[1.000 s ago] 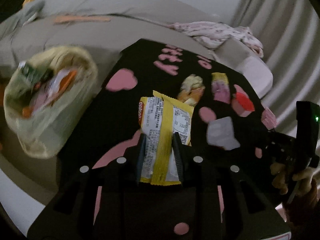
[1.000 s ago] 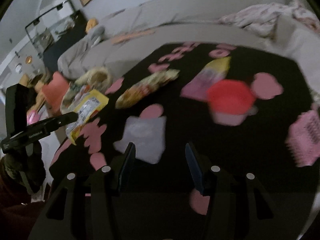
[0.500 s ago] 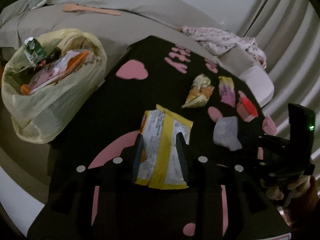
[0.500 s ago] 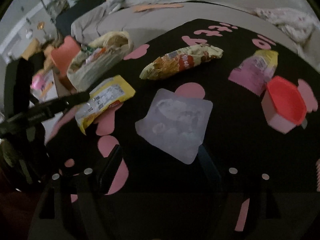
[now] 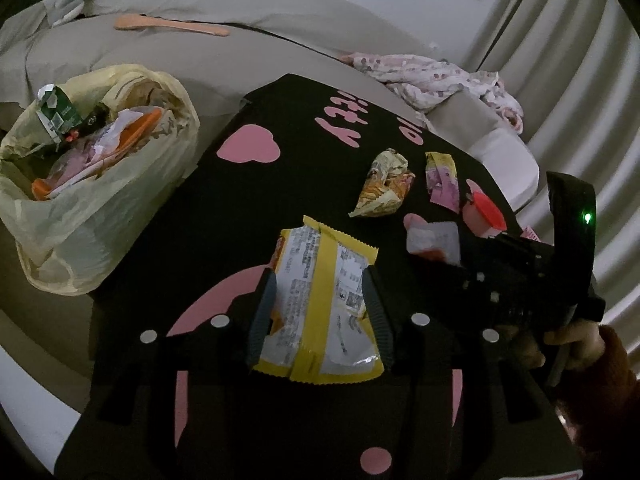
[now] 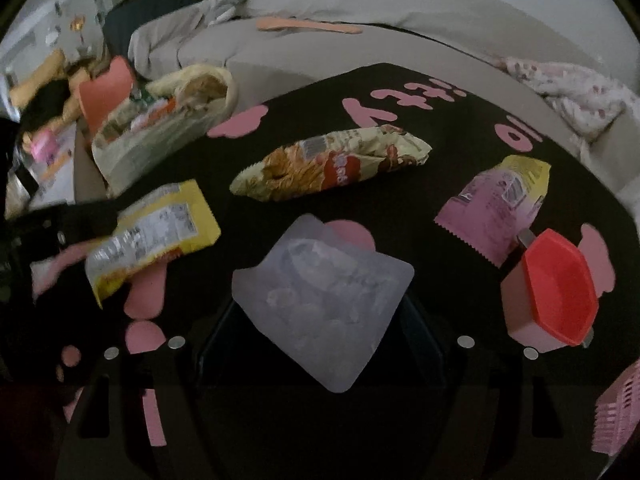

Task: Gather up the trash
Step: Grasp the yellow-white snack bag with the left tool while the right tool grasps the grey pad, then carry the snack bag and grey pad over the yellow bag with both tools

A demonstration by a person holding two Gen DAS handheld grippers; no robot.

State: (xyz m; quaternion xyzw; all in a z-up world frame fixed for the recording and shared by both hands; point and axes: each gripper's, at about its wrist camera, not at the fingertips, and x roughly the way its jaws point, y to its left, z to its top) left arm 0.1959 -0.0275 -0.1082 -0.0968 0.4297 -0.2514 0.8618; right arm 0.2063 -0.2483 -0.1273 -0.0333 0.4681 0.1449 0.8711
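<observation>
A yellow-and-white snack wrapper (image 5: pixel 320 296) fills the gap between the fingers of my left gripper (image 5: pixel 318 276). The jaws are opening, and both pads still touch its edges. It also shows in the right wrist view as the yellow wrapper (image 6: pixel 152 236), raised a little off the black table (image 5: pixel 320 140). A translucent whitish packet (image 6: pixel 324 300) lies flat on the table between the fingers of my right gripper (image 6: pixel 320 304). Those jaws are closing around it, and I see no squeeze on it. A yellow trash bag (image 5: pixel 100 208), full of rubbish, stands off the table's left edge.
Farther along the table lie a crumpled snack bag (image 6: pixel 332 164), a pink-and-yellow wrapper (image 6: pixel 500 204) and a pink tub with a red lid (image 6: pixel 552 292). A pink ribbed item (image 6: pixel 616 412) sits at the right edge. A grey sofa (image 5: pixel 200 52) with a patterned blanket (image 5: pixel 440 80) curves behind.
The left jaws have widened around the yellow wrapper. The right gripper has moved forward and down until the whitish packet lies between its fingers, which spread wide and then narrowed.
</observation>
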